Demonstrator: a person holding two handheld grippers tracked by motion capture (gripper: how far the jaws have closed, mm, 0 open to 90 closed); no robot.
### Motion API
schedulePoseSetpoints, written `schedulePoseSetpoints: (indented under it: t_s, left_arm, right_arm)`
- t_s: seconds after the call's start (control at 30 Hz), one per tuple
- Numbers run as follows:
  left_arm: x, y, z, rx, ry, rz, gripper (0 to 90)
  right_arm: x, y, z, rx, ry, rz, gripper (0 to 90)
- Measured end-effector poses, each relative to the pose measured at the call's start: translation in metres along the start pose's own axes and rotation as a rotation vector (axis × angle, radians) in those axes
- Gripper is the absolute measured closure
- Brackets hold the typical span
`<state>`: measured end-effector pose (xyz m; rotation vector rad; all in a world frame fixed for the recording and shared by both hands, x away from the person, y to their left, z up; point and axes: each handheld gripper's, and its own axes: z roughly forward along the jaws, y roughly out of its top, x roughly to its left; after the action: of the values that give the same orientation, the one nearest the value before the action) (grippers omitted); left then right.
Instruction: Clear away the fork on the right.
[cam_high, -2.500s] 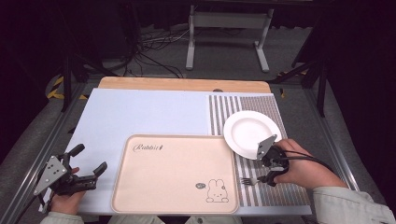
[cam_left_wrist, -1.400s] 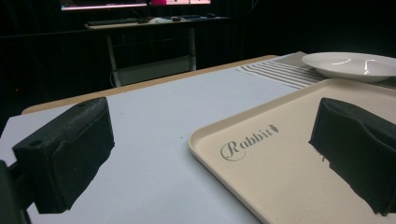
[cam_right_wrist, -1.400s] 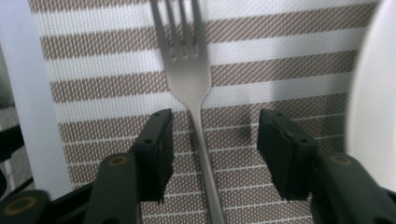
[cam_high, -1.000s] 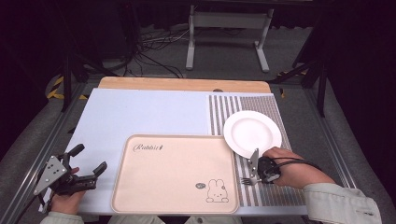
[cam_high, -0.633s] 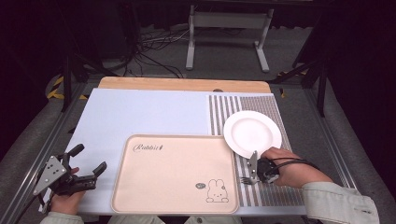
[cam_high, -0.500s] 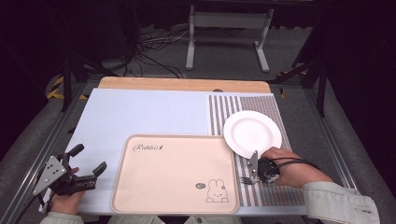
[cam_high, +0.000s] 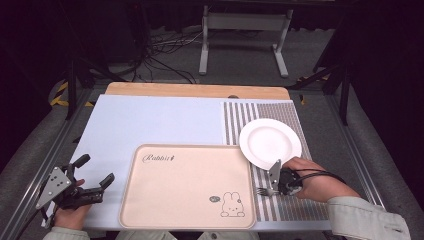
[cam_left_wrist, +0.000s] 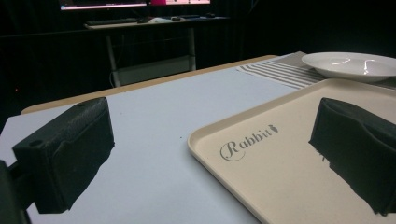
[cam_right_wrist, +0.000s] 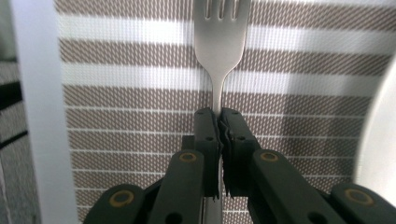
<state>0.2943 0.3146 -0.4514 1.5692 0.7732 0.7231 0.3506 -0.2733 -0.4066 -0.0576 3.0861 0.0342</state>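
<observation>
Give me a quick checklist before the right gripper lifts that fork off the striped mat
1. Grip on the fork: ok. The right gripper is shut on its handle, just behind the neck.
2. Fork centred between the jaws: ok, the handle runs straight along the middle.
3. Fork off the striped mat: cannot tell, the tines show over the mat but contact is unclear.
4. Space beside the white plate: ok, the plate's rim sits close to the gripper but apart from the fork.
5. Tray free to receive it: ok, nothing lies on it.
6. Left gripper out of the way: ok, open at the tray's left side.
</observation>
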Motion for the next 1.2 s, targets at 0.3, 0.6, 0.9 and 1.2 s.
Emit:
schedulePoseSetpoints:
  t_s: [0.3,0.6,0.9,1.2]
  left_arm:
    - [0.001,0.000,-0.001,-0.001,0.002,0.002,0.3]
    - [0.001,0.000,-0.001,0.000,0.001,0.004,0.3]
    - [0.001,0.000,-0.001,-0.001,0.002,0.004,0.3]
    - [0.001,0.000,-0.001,-0.001,0.002,0.004,0.3]
  right_arm:
    - [-0.001,0.000,-0.025,-0.109,-0.042,0.052,86.8]
    - [0.001,0.000,-0.044,-0.225,-0.092,0.079,86.8]
    - [0.006,0.003,-0.064,-0.353,-0.151,0.121,86.8]
    - [0.005,0.019,-0.077,-0.441,-0.174,0.142,86.8]
